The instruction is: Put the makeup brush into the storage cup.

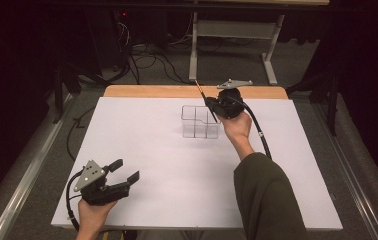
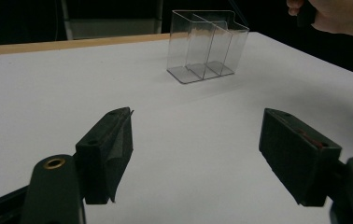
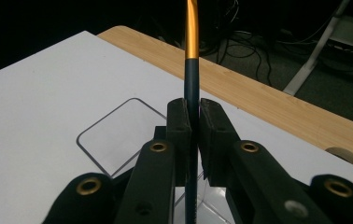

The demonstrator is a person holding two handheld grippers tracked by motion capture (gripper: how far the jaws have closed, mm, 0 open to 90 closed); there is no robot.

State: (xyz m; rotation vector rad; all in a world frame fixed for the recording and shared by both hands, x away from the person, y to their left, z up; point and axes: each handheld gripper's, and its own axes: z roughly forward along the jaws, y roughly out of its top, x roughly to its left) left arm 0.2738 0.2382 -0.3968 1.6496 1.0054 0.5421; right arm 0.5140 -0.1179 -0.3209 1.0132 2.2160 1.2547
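On the table, largest first: my entries for this moment, reasons judged from how things sit.

Table: white rectangular tabletop (image 1: 177,200) with a light wood strip along its far edge (image 1: 152,91). It is bare except for one container, which leaves both of my hands free room.

Container: clear plastic organiser with upright walls and inner dividers (image 1: 199,121), standing upright toward the far middle of the table. I cannot count its compartments for certain. I judge it to be the receiver for the pen.

Left gripper: black two-jaw tool (image 1: 125,171) held low over the near left of the table, well apart from the organiser. Jaws spread wide with nothing between them, aimed at the organiser. I read this as parked and waiting, kept out of the right hand's way.

Right gripper: black two-jaw tool (image 3: 192,140) held just above the organiser's right end. Jaws pressed together on the pen's dark shaft, with the organiser's rim directly below. I take this as lining up for a drop into a compartment.

Pen: slim stick with dark blue body and orange upper section (image 3: 192,37), gripped low on the barrel and sticking up and away from the gripper, tilted toward the far side. It is not yet inside the organiser, as far as I can tell.
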